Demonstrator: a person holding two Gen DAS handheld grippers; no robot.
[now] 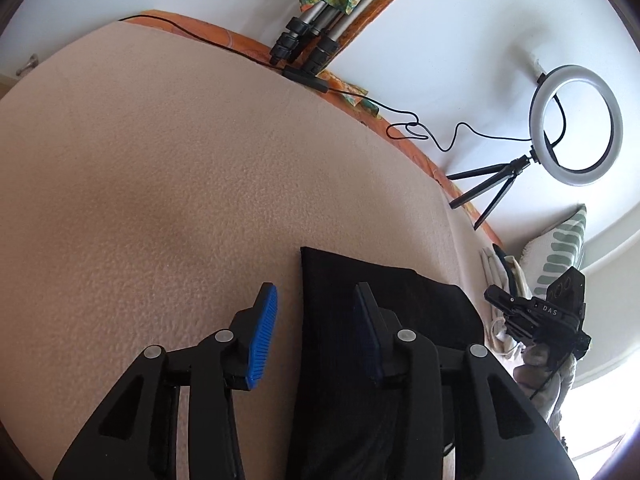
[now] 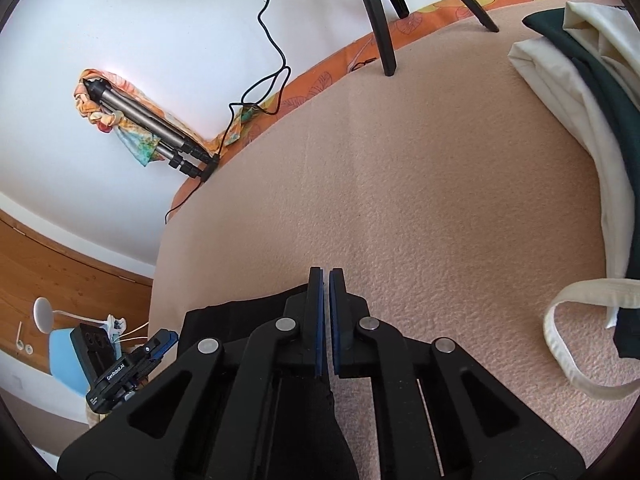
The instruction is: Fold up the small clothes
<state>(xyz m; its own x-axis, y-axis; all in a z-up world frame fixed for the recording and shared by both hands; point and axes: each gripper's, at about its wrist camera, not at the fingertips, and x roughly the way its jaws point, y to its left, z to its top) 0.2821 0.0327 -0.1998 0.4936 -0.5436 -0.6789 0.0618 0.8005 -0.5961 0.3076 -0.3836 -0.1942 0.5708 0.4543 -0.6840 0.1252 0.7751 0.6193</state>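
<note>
Left wrist view: left gripper (image 1: 316,332) spread wide with blue ribbed pads, holding nothing, straddling the left edge of the flat black fabric garment (image 1: 384,300) lying on the peach fleece blanket (image 1: 160,140); right gripper (image 1: 536,316) seen off beyond the garment's right side. Likely mid-fold, garment already squared; next move probably calls for closing on that edge and carrying it across. Beyond the garment, white ring light on a small black tripod (image 1: 576,124). Right wrist view: right gripper (image 2: 326,312) nearly closed, thin gap between the pads, nothing visibly pinched, though cloth lower down cannot be ruled out; same black garment (image 2: 240,316) just left of and beneath the fingers. Right of the garment, cream cloth tote bag (image 2: 560,92) with long strap, dark green fabric (image 2: 616,120) showing from it; whether inside or merely layered, cannot tell.
</note>
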